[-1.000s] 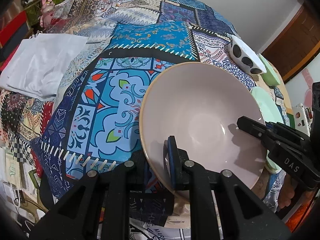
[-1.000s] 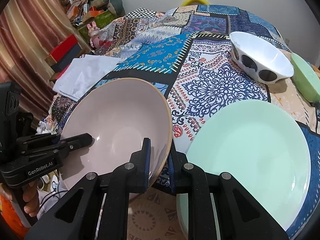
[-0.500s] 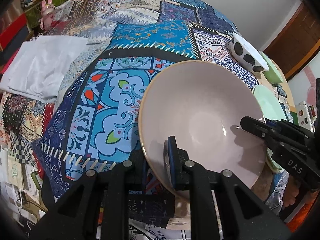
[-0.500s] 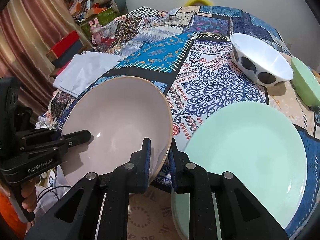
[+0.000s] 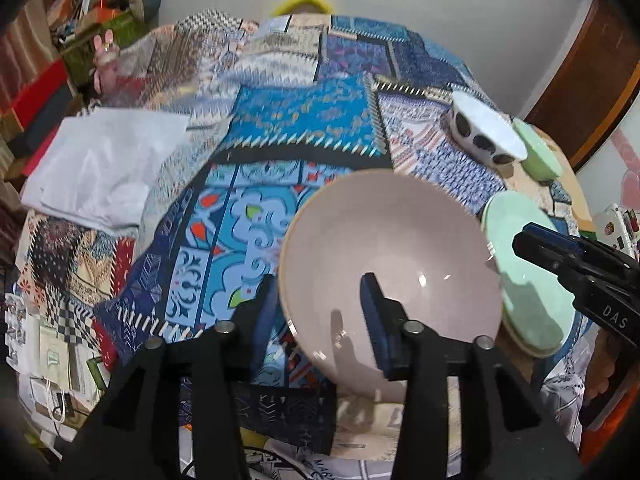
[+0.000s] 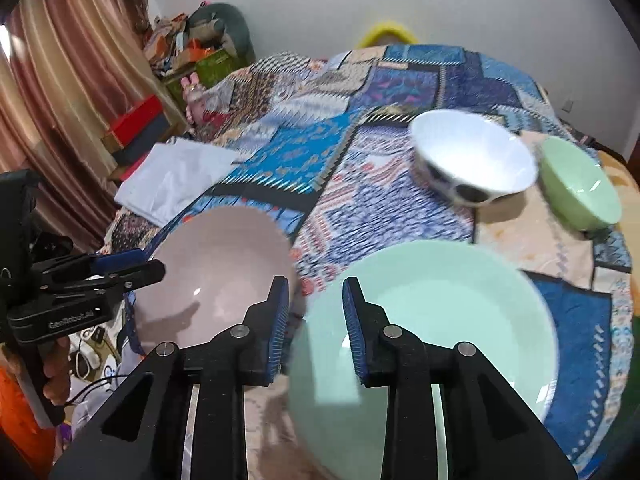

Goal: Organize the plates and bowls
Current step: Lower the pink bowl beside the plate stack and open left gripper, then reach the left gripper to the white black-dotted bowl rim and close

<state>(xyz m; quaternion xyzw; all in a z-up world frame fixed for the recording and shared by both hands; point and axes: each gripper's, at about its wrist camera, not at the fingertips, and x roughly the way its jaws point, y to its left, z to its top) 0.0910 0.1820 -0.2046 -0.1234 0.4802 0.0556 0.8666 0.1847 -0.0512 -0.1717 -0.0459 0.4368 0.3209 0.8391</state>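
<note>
The left gripper (image 5: pixel 320 304) has its fingers spread, straddling the near-left rim of the pale pink ceramic bowl (image 5: pixel 394 264) without pinching it. The right gripper (image 6: pixel 314 312) is also parted, holding nothing, with the bowl's right edge just left of it and the mint-green round plate (image 6: pixel 460 320) just right. Farther off on the patchwork cloth (image 6: pixel 360 184) stand a white bowl with dark spots (image 6: pixel 472 164) and, beside it, a light green bowl (image 6: pixel 576 186).

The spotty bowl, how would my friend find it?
Look at the patchwork cloth covering the table, toward its far right side. Two bowls sit side by side there: the spotty bowl is left of the plain green bowl, white inside, with big dark spots outside.
</note>
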